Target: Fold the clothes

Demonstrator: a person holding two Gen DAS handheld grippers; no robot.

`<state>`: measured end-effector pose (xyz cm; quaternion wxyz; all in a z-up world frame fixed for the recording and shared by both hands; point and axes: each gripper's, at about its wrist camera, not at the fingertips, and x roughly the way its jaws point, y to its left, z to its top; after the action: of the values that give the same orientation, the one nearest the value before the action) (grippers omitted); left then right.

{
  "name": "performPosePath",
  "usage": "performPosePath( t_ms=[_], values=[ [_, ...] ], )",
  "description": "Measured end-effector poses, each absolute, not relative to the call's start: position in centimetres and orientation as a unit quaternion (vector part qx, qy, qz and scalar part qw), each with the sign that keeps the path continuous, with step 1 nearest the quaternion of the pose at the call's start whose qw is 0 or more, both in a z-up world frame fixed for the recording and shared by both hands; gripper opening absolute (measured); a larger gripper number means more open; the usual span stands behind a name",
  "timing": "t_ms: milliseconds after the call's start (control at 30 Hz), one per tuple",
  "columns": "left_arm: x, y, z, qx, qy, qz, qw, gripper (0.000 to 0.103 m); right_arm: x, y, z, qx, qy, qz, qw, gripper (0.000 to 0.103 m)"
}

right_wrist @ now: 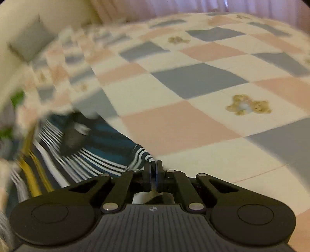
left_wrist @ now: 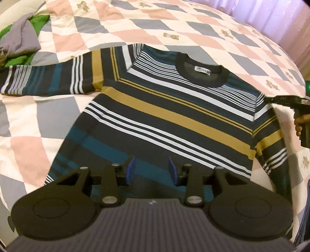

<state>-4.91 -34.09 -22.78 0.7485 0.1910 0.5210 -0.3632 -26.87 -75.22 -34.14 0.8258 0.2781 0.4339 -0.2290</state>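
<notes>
A dark sweater (left_wrist: 164, 108) with white, teal and mustard stripes lies flat on the checked bedspread (left_wrist: 64, 108), front up, with its collar (left_wrist: 201, 81) toward the far side. One sleeve stretches out to the left and the other runs down the right side. My left gripper (left_wrist: 152, 162) hovers open over the lower body of the sweater, with nothing between its blue pads (left_wrist: 130, 170). My right gripper (right_wrist: 153, 164) is shut on the sweater (right_wrist: 108, 143) at its shoulder edge. It enters the left wrist view as the right gripper (left_wrist: 269, 99), held by a hand (left_wrist: 299, 122).
A pile of green and grey clothes (left_wrist: 19, 38) lies at the far left corner of the bed. Pink curtains (left_wrist: 271, 15) hang beyond the bed's far right edge. A grey cushion (right_wrist: 31, 42) leans against a pale wall at the upper left.
</notes>
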Motion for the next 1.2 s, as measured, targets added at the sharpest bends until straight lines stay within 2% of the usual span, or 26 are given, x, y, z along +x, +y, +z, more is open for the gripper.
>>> performPosePath(
  t_ms=[33, 100, 133, 233, 333, 500, 633, 767, 833, 900, 1000, 1100, 1200],
  values=[
    [-5.1, -34.4, -22.8, 0.193, 0.521, -0.368, 0.746, 0.033, -26.8, -75.0, -34.7, 0.260, 0.457, -0.241, 0.816, 0.019],
    [-5.8, -35.2, -22.3, 0.203, 0.512, -0.384, 0.741, 0.033, -28.0, -73.8, -34.3, 0.215, 0.465, -0.274, 0.814, 0.049],
    [-6.0, -35.4, -22.0, 0.208, 0.506, -0.392, 0.740, 0.033, -29.2, -73.4, -33.4, 0.208, 0.451, -0.299, 0.814, 0.052],
    [-6.4, -35.8, -21.5, 0.211, 0.499, -0.406, 0.736, 0.035, -36.3, -72.7, -31.0, 0.268, 0.408, -0.349, 0.800, 0.052],
    [-6.8, -36.0, -21.4, 0.209, 0.504, -0.413, 0.729, 0.035, -48.0, -70.2, -29.4, 0.379, 0.353, -0.396, 0.759, 0.052],
    [-8.5, -37.2, -22.3, 0.216, 0.519, -0.433, 0.705, 0.035, -65.5, -57.8, -29.5, 0.528, 0.295, -0.471, 0.642, 0.055],
    [-10.5, -38.8, -22.6, 0.226, 0.519, -0.457, 0.686, 0.035, -71.0, -49.0, -32.1, 0.598, 0.276, -0.491, 0.571, 0.055],
    [-12.9, -40.8, -21.6, 0.240, 0.497, -0.496, 0.670, 0.036, -72.0, -46.3, -35.2, 0.638, 0.237, -0.485, 0.548, 0.056],
    [-13.7, -41.4, -21.2, 0.244, 0.491, -0.506, 0.666, 0.036, -71.5, -46.6, -36.4, 0.656, 0.227, -0.463, 0.550, 0.054],
    [-14.4, -41.6, -20.9, 0.247, 0.488, -0.512, 0.662, 0.036, -70.1, -47.0, -36.5, 0.641, 0.266, -0.450, 0.562, 0.006],
    [-14.6, -41.4, -20.4, 0.249, 0.486, -0.514, 0.662, 0.036, -69.8, -48.0, -33.5, 0.604, 0.259, -0.462, 0.596, 0.006],
    [-14.3, -40.9, -20.2, 0.248, 0.487, -0.506, 0.667, 0.036, -70.8, -50.3, -27.9, 0.540, 0.221, -0.495, 0.644, 0.006],
    [-14.0, -40.4, -20.3, 0.245, 0.489, -0.499, 0.672, 0.036, -71.4, -54.7, -23.8, 0.478, 0.220, -0.520, 0.673, 0.005]
  ],
)
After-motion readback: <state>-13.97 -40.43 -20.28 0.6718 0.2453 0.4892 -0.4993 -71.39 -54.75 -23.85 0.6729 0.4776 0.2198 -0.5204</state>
